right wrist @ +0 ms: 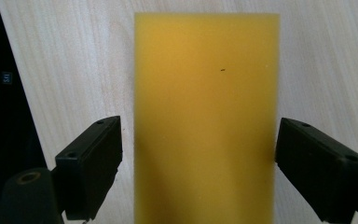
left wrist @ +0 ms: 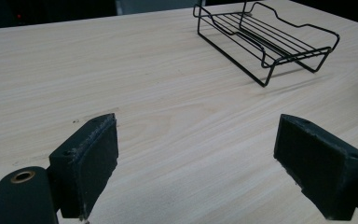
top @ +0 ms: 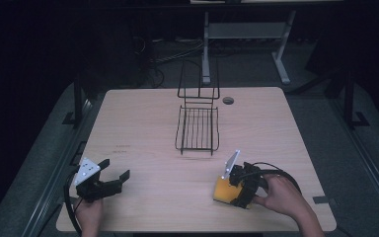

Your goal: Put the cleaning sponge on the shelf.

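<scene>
The worktop [top: 153,163] is a pale wood-grain board with rounded corners, and it stands in a dark room. Behind its far edge there are cables on the floor and the grey legs of another table [top: 281,61]. A small round hole [top: 228,100] sits near the far edge.

Near the front left corner, a hand [top: 89,215] holds the left gripper [top: 114,176] just above the board. Its jaws stand wide apart with only bare wood between them, and they hold nothing.

In the middle, toward the far edge, a black wire rack [top: 197,129] rests on the worktop, with a tall wire back on its far side.

Near the front right corner, the right gripper [top: 232,190] points down at a yellow sponge [right wrist: 205,121] that lies flat on the board. Its jaws are wide open, one on each side of the sponge. The left one is apart from it and the right one is just beside its edge; I cannot tell if it touches.
</scene>
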Available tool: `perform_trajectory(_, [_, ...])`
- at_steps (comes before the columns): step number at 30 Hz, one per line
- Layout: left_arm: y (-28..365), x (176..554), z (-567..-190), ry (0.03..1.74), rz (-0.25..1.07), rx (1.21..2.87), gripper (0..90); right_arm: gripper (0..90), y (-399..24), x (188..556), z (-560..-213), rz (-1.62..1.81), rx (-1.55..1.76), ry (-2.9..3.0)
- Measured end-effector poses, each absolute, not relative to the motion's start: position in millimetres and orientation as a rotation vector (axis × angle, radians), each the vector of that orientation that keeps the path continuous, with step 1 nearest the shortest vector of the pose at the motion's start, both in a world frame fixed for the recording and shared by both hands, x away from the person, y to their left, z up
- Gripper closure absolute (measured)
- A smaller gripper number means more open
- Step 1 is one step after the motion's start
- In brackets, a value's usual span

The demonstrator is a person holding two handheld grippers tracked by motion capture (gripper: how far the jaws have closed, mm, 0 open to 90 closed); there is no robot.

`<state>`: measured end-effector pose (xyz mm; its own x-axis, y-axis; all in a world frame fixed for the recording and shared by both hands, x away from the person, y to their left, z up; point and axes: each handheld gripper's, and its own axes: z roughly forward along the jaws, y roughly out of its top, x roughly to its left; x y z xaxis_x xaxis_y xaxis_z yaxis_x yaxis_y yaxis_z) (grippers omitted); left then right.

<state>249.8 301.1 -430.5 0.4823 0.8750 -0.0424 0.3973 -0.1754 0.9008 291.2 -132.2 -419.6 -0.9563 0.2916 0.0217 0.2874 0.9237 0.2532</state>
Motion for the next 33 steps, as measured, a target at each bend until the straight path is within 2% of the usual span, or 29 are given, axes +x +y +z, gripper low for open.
perform_trajectory(30, [303.0, 249.4, -430.0, 1.083, 0.625, 1.765, 13.0, 15.5, -116.1, 296.5, -440.1, 0.294, 0.447, 3.092])
perform_trajectory(33, [303.3, 249.3, -430.0, 1.083, 0.626, 1.764, 13.0, 19.1, -115.3, 296.6, -441.3, 0.294, 0.437, 3.095])
